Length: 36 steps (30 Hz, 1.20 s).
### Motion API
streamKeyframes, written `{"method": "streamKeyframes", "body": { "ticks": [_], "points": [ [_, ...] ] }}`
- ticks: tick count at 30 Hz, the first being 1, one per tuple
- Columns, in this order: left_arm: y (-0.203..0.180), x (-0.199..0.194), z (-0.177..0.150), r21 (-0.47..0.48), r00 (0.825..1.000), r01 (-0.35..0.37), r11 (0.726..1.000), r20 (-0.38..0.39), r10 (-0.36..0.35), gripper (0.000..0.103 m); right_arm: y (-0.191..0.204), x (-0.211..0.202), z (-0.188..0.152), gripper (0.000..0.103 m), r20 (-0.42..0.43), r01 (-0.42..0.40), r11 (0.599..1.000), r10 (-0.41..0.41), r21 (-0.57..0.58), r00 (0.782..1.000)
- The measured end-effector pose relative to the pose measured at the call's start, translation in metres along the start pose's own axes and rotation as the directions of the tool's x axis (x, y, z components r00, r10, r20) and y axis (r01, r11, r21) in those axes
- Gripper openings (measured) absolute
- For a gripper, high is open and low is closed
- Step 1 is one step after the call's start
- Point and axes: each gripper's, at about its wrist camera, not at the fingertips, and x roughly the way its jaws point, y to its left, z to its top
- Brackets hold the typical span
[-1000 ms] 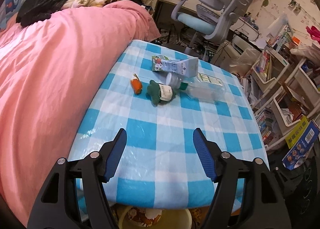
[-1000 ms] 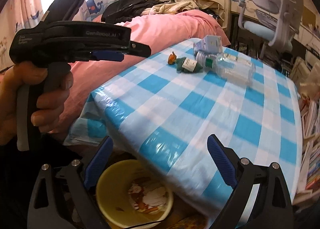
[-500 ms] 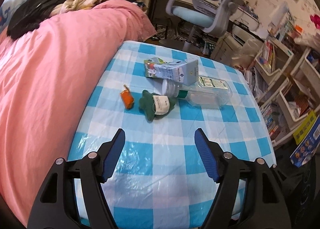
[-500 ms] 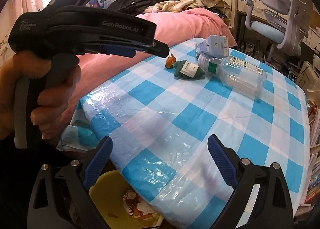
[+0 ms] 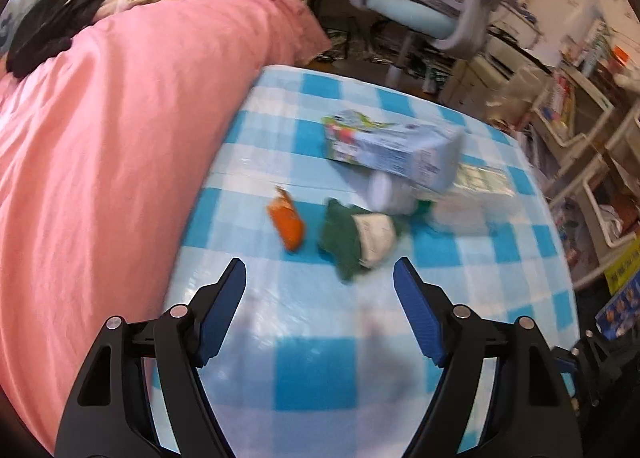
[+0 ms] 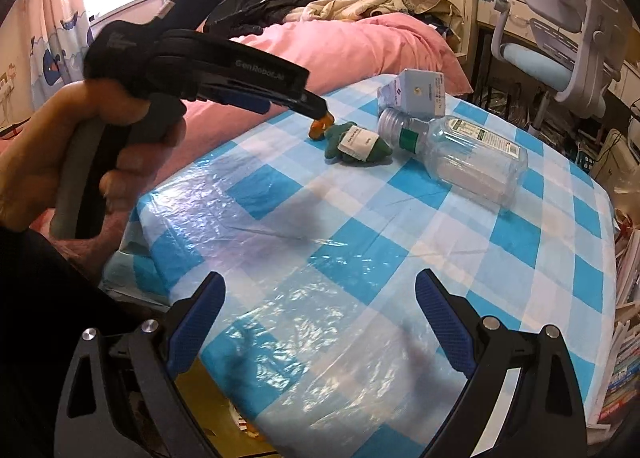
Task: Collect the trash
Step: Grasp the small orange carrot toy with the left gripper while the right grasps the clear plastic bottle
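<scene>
Left gripper [image 5: 320, 286] hangs released, its jaws having just been opening, nothing between them; right gripper [image 6: 320, 318] gapes empty too; orange wrapper [image 5: 287, 223] lies at twelve o'clock on the checked table [image 5: 316, 374], green wrapper [image 5: 356, 236] just beside at one; both look light, crinkly, slippery; pinch the orange mid-body.

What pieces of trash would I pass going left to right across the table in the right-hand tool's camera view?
Orange scrap → green wrapper → clear bottle. The carton is left out: it sits behind, above the bottle's neck, so its place in the row is unclear.
</scene>
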Motion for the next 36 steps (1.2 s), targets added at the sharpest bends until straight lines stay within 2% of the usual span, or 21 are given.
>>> {"method": "streamKeyframes", "body": {
  "ticks": [6, 12, 16, 17, 19, 20, 21, 26, 28, 29, 31, 33, 36],
  "points": [
    [0.014, 0.030, 0.016, -0.024, 0.997, -0.078, 0.997, -0.014, 0.078, 0.073, -0.008, 0.006, 0.012, 0.092, 0.004, 0.001, 0.999, -0.001, -0.033, 1.000],
    [0.016, 0.051, 0.029, -0.059, 0.993, -0.119, 0.991, -0.018, 0.118, 0.073, -0.017, 0.014, 0.023, 0.092, 0.004, 0.018, 0.997, -0.018, -0.070, 1.000],
    [0.020, 0.072, 0.031, -0.079, 0.989, -0.139, 0.987, -0.057, 0.135, 0.072, -0.026, 0.017, 0.028, 0.092, 0.012, 0.033, 0.997, -0.032, -0.071, 0.999],
    [0.019, 0.074, 0.031, -0.074, 0.988, -0.149, 0.986, -0.055, 0.145, 0.069, -0.029, 0.018, 0.029, 0.092, 0.014, 0.037, 0.997, -0.036, -0.067, 0.999],
    [0.014, 0.077, 0.033, -0.038, 0.986, -0.164, 0.986, -0.042, 0.163, 0.051, -0.034, 0.018, 0.031, 0.092, 0.020, 0.043, 0.997, -0.042, -0.066, 0.999],
    [0.013, 0.077, 0.034, -0.033, 0.987, -0.154, 0.987, -0.041, 0.153, 0.029, -0.036, 0.019, 0.033, 0.092, 0.023, 0.051, 0.996, -0.050, -0.073, 0.998],
    [0.013, 0.078, 0.035, -0.037, 0.991, -0.128, 0.991, -0.048, 0.126, 0.018, -0.037, 0.019, 0.034, 0.092, 0.025, 0.059, 0.995, -0.057, -0.081, 0.998],
    [-0.002, 0.057, 0.043, -0.011, 0.999, -0.045, 0.999, -0.006, 0.045, 0.016, -0.045, 0.019, 0.053, 0.092, 0.065, 0.136, 0.978, -0.127, -0.161, 0.990],
    [-0.017, 0.049, 0.046, 0.043, 1.000, 0.020, 0.999, -0.009, -0.019, 0.016, -0.046, 0.018, 0.060, 0.092, 0.087, 0.165, 0.963, -0.149, -0.211, 0.985],
    [-0.027, 0.043, 0.046, 0.080, 1.000, 0.030, 0.996, 0.002, -0.030, 0.016, -0.046, 0.018, 0.063, 0.092, 0.095, 0.176, 0.955, -0.157, -0.239, 0.983],
    [-0.044, 0.038, 0.045, 0.139, 0.998, 0.066, 0.988, 0.004, -0.067, 0.016, -0.047, 0.024, 0.070, 0.092, 0.100, 0.204, 0.924, -0.181, -0.324, 0.978],
    [-0.053, 0.034, 0.045, 0.157, 0.997, 0.079, 0.984, 0.012, -0.082, 0.016, -0.048, 0.034, 0.077, 0.092, 0.085, 0.223, 0.880, -0.207, -0.419, 0.975],
    [-0.052, 0.028, 0.049, 0.135, 0.993, 0.107, 0.985, 0.025, -0.111, 0.016, -0.055, 0.048, 0.086, 0.092, 0.053, 0.218, 0.841, -0.221, -0.495, 0.974]
  ]
}}
